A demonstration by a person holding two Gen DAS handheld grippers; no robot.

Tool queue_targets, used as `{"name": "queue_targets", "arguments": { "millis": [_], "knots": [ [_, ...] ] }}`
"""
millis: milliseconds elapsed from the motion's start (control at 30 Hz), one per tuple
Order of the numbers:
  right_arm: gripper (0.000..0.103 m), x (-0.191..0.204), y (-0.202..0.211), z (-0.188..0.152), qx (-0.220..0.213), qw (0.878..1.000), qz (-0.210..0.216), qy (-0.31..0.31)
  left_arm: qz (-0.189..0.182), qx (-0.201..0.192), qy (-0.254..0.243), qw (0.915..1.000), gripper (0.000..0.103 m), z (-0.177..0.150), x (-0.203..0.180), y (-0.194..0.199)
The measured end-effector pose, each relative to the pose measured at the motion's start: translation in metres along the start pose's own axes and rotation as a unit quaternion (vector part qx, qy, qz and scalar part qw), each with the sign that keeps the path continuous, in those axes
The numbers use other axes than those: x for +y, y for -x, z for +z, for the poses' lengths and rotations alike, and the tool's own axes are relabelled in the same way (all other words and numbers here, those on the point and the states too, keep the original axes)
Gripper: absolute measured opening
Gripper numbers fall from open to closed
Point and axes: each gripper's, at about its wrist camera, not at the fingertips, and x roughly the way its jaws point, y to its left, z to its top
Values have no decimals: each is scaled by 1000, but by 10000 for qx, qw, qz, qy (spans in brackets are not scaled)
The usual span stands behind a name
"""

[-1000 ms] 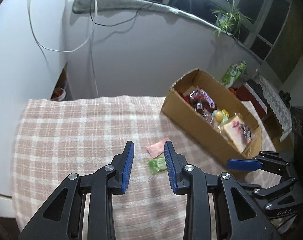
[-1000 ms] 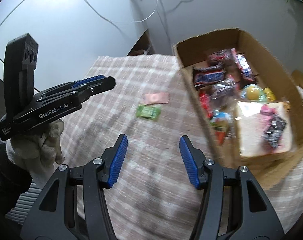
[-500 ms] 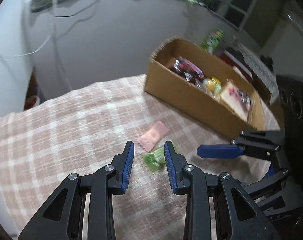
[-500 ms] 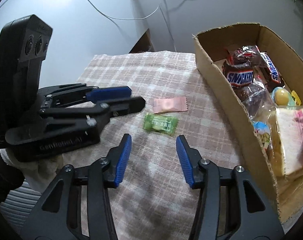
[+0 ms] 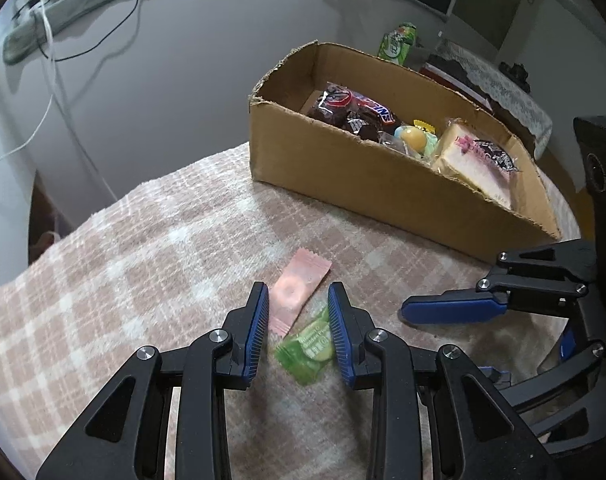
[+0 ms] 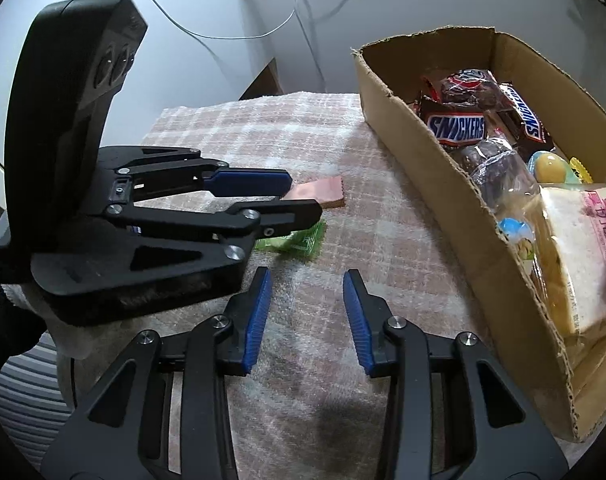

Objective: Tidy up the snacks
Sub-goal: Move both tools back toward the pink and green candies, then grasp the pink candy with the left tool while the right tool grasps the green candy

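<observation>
Item: green candy [image 5: 309, 346], a small sachet in translucent lime-green wrapper with pale print and crimped ends, lying flat on the pink-and-white checked cloth [image 5: 143, 264]. Its upper end is lying just beside, perhaps touching, the lower end of the pink candy [image 5: 299, 290], a flat salmon-pink sachet with serrated ends and a faint ring mark at its centre.

Left gripper [image 5: 299, 328]: its blue-padded jaws are standing a narrow gap apart, straddling the two sachets from above; the pads are not pressing on either, and nothing is being held. In the right wrist view this gripper [image 6: 299, 200] is covering most of the green wrapper [image 6: 303, 240].

Right gripper [image 6: 305, 312]: jaws have just been closing and are standing partly apart over bare cloth, with nothing between them, near the green candy.

Cardboard box [image 5: 363, 176]: sitting on the cloth well beyond the sachets, with torn rim, containing Snickers bars [image 6: 457, 128], a yellow egg-shaped sweet [image 6: 549, 166] and wrapped sliced bread [image 6: 579, 256].
</observation>
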Motion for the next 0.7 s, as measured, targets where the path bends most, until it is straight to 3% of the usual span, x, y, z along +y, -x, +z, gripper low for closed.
{"name": "queue_targets", "arguments": {
  "millis": [267, 367, 700],
  "knots": [
    [39, 0, -4, 1, -1, 10000, -35, 58, 55, -44, -48, 10000, 29, 0, 1, -4],
    [39, 0, -5, 2, -29, 9999, -59, 85, 194, -79, -107, 9997, 18, 0, 0, -5],
    [39, 12, -17, 12, -97, 9985, -136, 519, 391, -121, 110, 9991, 17, -12, 14, 3]
  ]
}}
